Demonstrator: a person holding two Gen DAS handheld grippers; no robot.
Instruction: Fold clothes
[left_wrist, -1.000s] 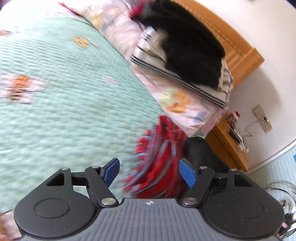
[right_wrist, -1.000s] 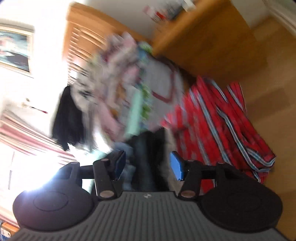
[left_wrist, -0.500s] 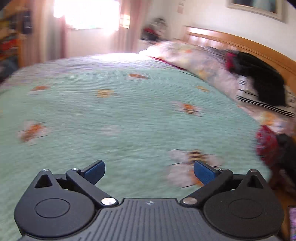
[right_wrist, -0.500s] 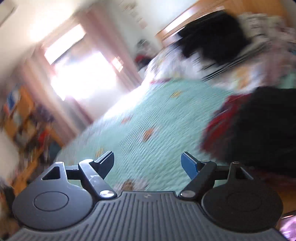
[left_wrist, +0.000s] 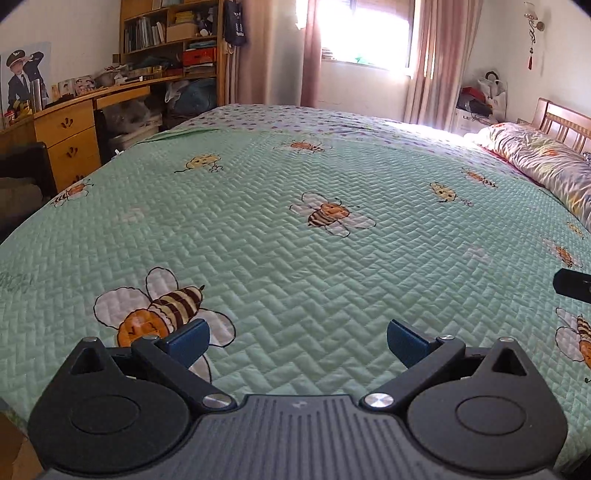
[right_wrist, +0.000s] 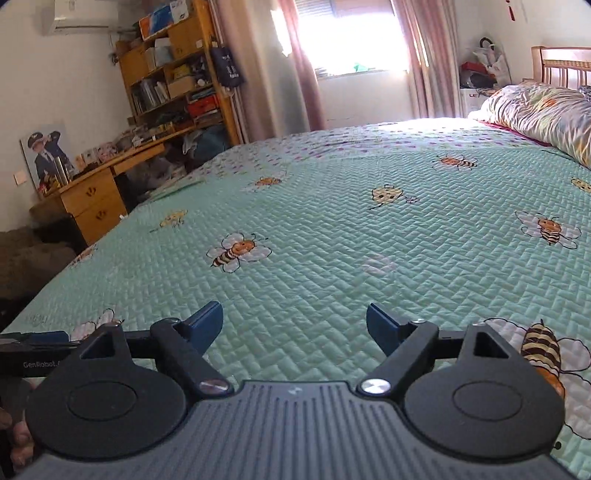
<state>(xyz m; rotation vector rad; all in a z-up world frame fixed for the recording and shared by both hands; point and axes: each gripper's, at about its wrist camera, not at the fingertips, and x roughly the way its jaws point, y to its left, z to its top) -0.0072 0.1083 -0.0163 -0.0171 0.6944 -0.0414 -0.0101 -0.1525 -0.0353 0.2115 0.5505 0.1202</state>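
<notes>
Both wrist views are sharp and evenly lit by daylight. The light comes from a window (left_wrist: 364, 37) at the far wall, which is blown out to white glare between the curtains (left_wrist: 430, 59); in the right view the same window (right_wrist: 351, 37) is also overexposed. A bright patch falls on the far end of the bedspread (left_wrist: 295, 229) near the pillow (left_wrist: 543, 162). Fisheye distortion bends the bed's edges and the walls, and dark vignetting fills the frame corners. The quilt stitching is crisp, with no motion blur.
</notes>
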